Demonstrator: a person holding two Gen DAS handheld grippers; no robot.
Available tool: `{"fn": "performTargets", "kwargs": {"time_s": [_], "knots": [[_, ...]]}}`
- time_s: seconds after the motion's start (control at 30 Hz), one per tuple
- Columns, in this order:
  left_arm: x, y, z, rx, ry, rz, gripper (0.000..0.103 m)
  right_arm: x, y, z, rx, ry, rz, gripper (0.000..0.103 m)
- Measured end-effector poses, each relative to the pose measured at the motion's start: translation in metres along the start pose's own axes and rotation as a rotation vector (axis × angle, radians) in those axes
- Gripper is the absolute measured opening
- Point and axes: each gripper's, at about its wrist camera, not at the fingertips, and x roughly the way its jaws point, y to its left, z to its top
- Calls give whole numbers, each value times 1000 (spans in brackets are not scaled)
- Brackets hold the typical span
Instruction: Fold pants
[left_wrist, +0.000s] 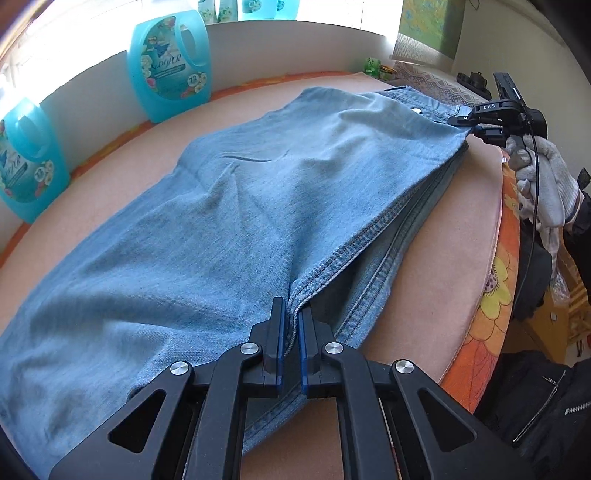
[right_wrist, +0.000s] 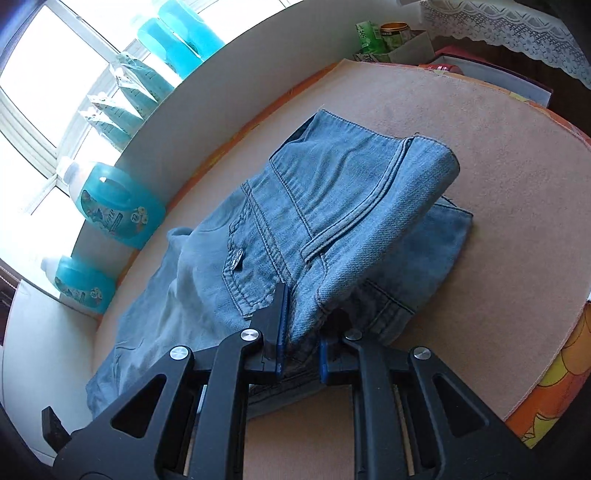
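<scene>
Light blue jeans (left_wrist: 258, 206) lie folded lengthwise on a beige mat (left_wrist: 461, 236). My left gripper (left_wrist: 292, 325) is shut on the doubled seam edge of a leg near the front. In the left wrist view my right gripper (left_wrist: 466, 123), held by a gloved hand (left_wrist: 546, 188), is shut on the waistband corner at the far right. The right wrist view shows the right gripper (right_wrist: 302, 328) pinching a thick fold of the jeans' waistband (right_wrist: 369, 229), which is lifted off the layer below.
Blue detergent bottles (left_wrist: 170, 62) stand along the white ledge behind the mat. An orange flowered cloth (left_wrist: 491, 295) rims the table edge. Small green cartons and a can (right_wrist: 384, 37) sit at the far corner beside books and a lace cloth (right_wrist: 517, 33).
</scene>
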Motion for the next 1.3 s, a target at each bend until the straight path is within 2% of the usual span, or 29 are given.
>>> {"fn": "performTargets", "kwargs": {"time_s": [0.07, 0.1, 0.13, 0.23, 0.33, 0.37, 0.43, 0.57, 0.6, 0.63, 0.7, 0.97, 1.17, 1.2, 1.3], "knots": [[-1, 1, 0, -6, -3, -1, 5, -3, -10, 3, 47, 25, 29, 23], [-1, 2, 0, -9, -8, 2, 4, -7, -16, 4, 76, 18, 40, 33], [-2, 3, 0, -14, -11, 1, 4, -13, -24, 5, 111, -2, 52, 37], [-4, 4, -2, -23, -21, 3, 4, -26, -46, 8, 190, -47, 92, 37], [-4, 5, -2, -27, -24, 6, 4, -29, -58, 14, 209, -59, 68, 37], [-5, 6, -2, -31, -23, 4, 4, -29, -59, 15, 197, -57, 41, 37], [-7, 8, -3, -39, -30, 10, 4, -31, -58, 14, 178, -57, 18, 11], [-10, 12, -3, -52, -39, 8, 4, -36, -58, 9, 148, -48, -47, 11], [-9, 11, -4, -50, -37, 7, 4, -38, -63, 8, 167, -45, -61, 20], [-9, 11, -4, -48, -35, 7, 4, -40, -68, 8, 194, -48, -62, 42], [-7, 9, -4, -44, -31, 4, 4, -43, -77, 7, 245, -72, -49, 63], [-2, 7, -6, -38, -18, -7, 4, -15, -73, 5, 321, 7, 11, 63], [0, 8, -7, -39, -14, -18, 4, -1, -67, 5, 339, -44, 37, 62], [0, 9, -7, -40, -15, -18, 4, 1, -66, 5, 341, -55, 42, 61], [0, 9, -8, -42, -17, -22, 4, 6, -67, 5, 350, -85, 44, 44]]}}
